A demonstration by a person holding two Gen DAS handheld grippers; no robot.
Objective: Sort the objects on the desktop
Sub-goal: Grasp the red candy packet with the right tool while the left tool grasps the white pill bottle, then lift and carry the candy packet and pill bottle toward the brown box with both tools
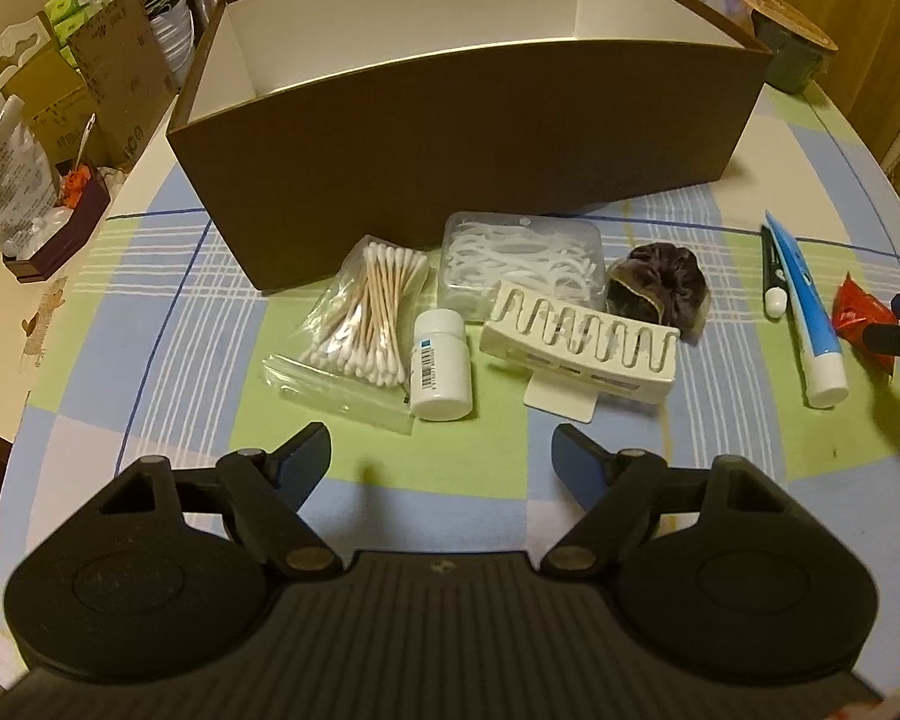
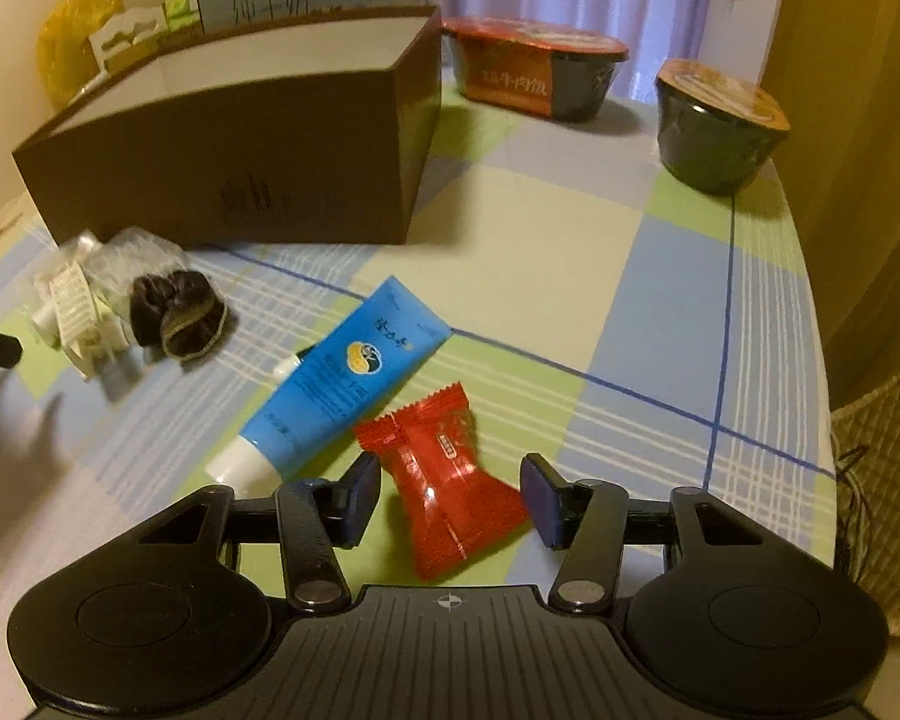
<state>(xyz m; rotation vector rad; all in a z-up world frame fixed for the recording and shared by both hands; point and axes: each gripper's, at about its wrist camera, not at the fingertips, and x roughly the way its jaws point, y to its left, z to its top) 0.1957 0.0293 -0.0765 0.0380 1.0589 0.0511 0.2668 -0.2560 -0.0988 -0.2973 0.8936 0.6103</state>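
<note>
- Left gripper: jaws wide, nothing between them; white bottle at twelve o'clock, its label too small to read.
- Brown box: floor hidden.
- Right gripper: jaws half-narrowed around the red packet; contact unclear.

Both wrist views angled down, close over table; sharing brown box
</note>
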